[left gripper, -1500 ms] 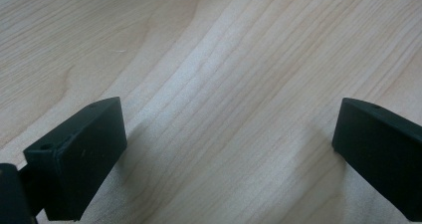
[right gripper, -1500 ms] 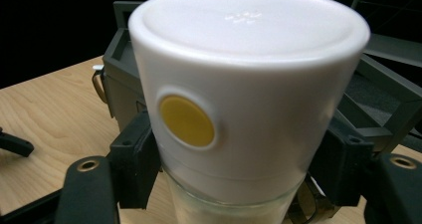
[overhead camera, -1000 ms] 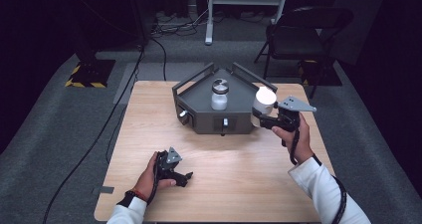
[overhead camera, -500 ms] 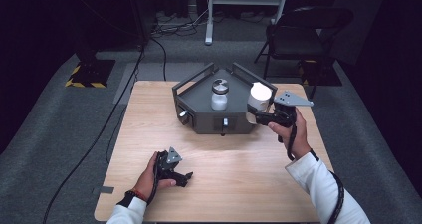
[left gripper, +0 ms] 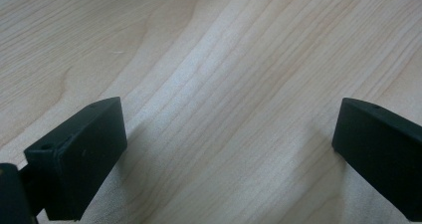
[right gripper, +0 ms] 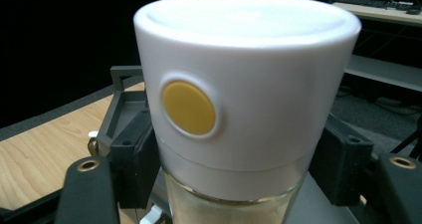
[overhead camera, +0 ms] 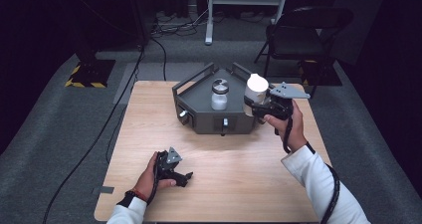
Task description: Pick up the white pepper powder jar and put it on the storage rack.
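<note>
My right gripper (overhead camera: 255, 106) is shut on a glass jar with a white lid (overhead camera: 257, 87), held over the right edge of the dark grey tray (overhead camera: 199, 120). In the right gripper view the jar's white lid (right gripper: 249, 79) bears a yellow button (right gripper: 188, 107), and the black pads (right gripper: 133, 162) press on both sides of the glass just below it. A second jar with a silver lid (overhead camera: 219, 94) stands upright inside the tray. My left gripper (overhead camera: 185, 176) rests low on the table near the front left; in the left gripper view its jaws stand wide apart over bare wood (left gripper: 229, 99).
The wooden table (overhead camera: 149, 114) has free room in front of the tray. A black folding chair (overhead camera: 298, 35) stands behind the table at the right. Cables run over the grey floor at the back left.
My right gripper has lifted the white-lidded jar and carried it a little left, over the tray's right edge. The left gripper has stayed in place.
</note>
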The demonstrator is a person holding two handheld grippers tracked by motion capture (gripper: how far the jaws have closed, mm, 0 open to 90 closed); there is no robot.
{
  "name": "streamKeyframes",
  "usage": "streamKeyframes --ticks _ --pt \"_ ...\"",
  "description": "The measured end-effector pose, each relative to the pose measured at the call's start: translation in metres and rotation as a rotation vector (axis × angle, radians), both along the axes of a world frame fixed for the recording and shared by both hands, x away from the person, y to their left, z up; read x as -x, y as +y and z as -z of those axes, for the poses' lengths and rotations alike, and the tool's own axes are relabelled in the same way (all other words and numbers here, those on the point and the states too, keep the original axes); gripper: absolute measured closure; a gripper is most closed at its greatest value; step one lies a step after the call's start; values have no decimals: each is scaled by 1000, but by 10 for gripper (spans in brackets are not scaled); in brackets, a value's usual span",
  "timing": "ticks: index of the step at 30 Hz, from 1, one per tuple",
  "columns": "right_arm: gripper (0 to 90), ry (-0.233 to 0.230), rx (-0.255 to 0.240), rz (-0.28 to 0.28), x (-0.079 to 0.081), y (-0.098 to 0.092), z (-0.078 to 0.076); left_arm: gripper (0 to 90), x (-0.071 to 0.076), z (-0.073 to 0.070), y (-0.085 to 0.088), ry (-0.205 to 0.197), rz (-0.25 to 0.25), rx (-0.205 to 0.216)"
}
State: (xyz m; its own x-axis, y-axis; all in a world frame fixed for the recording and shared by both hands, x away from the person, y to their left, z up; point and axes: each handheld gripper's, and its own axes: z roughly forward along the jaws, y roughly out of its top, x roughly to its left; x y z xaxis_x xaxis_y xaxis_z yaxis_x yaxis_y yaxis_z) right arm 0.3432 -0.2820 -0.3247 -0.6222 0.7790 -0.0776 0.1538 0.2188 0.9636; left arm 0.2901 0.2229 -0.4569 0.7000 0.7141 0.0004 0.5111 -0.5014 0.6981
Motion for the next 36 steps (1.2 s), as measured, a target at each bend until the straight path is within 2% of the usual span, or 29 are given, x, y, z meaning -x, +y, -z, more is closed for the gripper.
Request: streamKeyframes --ticks 14,25,36 --pt "300 -7 -5 27 -17 15 5 3 0 0 0 0 1 0" --pt "300 -7 -21 62 -30 19 9 2 0 0 0 -1 1 0" --pt "299 -7 -18 67 -42 22 17 1 0 0 0 0 3 2"
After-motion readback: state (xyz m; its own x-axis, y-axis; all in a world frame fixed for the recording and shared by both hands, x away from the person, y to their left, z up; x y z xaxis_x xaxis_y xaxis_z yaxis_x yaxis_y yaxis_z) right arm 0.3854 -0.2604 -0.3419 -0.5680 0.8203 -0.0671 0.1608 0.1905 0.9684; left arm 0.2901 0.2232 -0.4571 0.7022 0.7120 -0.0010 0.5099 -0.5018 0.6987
